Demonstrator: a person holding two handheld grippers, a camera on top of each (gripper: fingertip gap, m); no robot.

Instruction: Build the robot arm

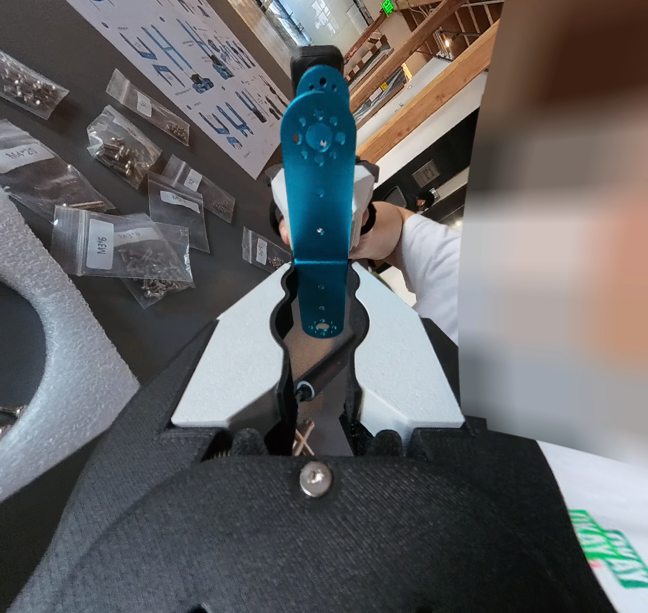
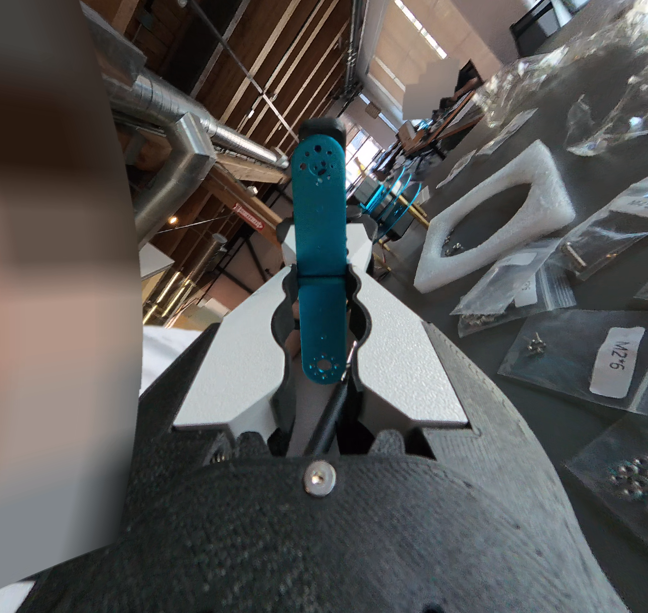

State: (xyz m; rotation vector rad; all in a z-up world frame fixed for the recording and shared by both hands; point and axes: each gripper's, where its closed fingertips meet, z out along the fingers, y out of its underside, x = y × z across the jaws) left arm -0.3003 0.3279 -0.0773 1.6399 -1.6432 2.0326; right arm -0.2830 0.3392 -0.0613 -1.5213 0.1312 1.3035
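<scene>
A blue metal bracket (image 1: 317,189) with many holes is bent at a right angle. My left gripper (image 1: 321,270) is shut on its short flat end, and the long arm stands up ahead. A black block (image 1: 315,56) sits at the bracket's far tip. In the right wrist view my right gripper (image 2: 321,275) is shut on a blue bracket (image 2: 319,231) the same way, with the black block (image 2: 322,126) at the tip. In each view the other gripper's white fingers (image 1: 363,186) (image 2: 357,245) show just behind the bracket. A thin black rod with a silver tip (image 2: 345,368) lies in the right jaws.
Several clear bags of screws (image 1: 122,245) (image 2: 596,357) lie on the dark table. A printed sheet (image 1: 196,52) lies farther back. A white foam frame (image 1: 70,368) (image 2: 491,224) lies beside the bags. A blue round assembly (image 2: 389,196) stands beyond. A person's white sleeve (image 1: 431,273) is close. Only a small space, under 4 cm, lies between the two pairs of fingers.
</scene>
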